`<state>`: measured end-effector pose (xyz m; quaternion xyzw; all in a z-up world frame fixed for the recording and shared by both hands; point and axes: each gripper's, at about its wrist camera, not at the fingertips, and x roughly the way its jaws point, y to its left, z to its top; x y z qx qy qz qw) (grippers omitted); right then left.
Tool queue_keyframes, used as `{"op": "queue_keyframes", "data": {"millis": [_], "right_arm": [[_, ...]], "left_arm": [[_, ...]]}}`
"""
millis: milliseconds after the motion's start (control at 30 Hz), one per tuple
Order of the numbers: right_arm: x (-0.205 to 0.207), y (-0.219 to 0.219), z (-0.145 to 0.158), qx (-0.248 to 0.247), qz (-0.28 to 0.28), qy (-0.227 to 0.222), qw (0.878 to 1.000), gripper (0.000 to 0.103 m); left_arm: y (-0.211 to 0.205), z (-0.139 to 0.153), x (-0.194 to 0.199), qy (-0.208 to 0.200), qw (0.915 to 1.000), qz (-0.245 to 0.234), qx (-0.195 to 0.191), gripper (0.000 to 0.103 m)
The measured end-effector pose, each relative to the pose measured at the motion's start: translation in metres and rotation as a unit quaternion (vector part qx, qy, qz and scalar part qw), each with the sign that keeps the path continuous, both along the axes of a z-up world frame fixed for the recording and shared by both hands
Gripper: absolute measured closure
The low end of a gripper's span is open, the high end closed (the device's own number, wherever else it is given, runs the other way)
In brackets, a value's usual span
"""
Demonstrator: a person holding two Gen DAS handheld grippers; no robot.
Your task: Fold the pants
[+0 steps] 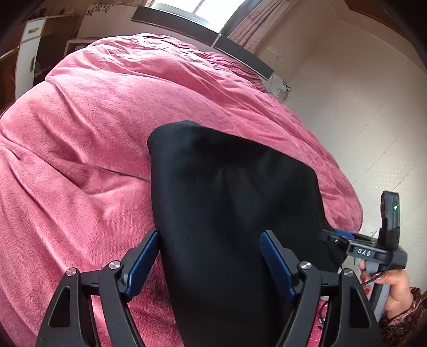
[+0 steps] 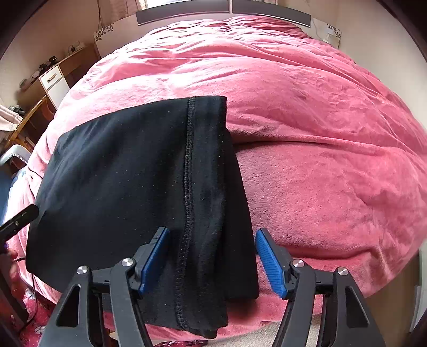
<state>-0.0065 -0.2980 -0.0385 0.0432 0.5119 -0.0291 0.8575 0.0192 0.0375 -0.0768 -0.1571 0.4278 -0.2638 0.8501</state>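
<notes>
Black pants (image 1: 229, 202) lie folded on the pink blanket near the bed's near edge. In the left wrist view my left gripper (image 1: 210, 235) stands open over them, its blue pads (image 1: 144, 263) wide apart with the cloth lying between. In the right wrist view the pants (image 2: 120, 176) show a stitched seam (image 2: 188, 170) and a folded right edge. My right gripper (image 2: 212, 231) is open astride that edge, and neither blue pad (image 2: 269, 261) presses on the cloth. The right gripper's body (image 1: 373, 252) and the hand (image 1: 395, 288) holding it show at the left wrist view's right side.
The pink blanket (image 2: 307, 120) covers the whole bed up to a dark headboard (image 2: 224, 12). A wooden desk with a white drawer (image 2: 50, 77) stands left of the bed. Pale floor (image 1: 360, 120) lies to the right, and the pants' lower end overhangs the bed's edge.
</notes>
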Motion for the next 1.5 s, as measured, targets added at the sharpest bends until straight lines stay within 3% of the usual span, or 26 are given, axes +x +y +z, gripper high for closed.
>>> {"op": "queue_keyframes", "data": {"millis": [700,967,1300,1500], "right_arm": [[0.014,-0.017,-0.014,0.021,-0.009,0.007,1.0,0.02],[0.027,-0.019,-0.018,0.031,-0.004,0.007,1.0,0.019],[0.049,-0.031,-0.033,0.099,0.0,0.008,0.995,0.016],[0.06,-0.035,-0.041,0.112,0.005,0.013,0.994,0.012]], "left_arm": [[-0.013,-0.007,0.028,0.042,0.9988,-0.025,0.008,0.019],[-0.017,-0.012,0.034,0.057,0.9977,-0.035,-0.002,0.019],[-0.021,-0.021,0.046,0.072,0.9955,-0.06,-0.011,0.018],[-0.025,-0.023,0.046,0.074,0.9946,-0.07,-0.021,0.018]]}}
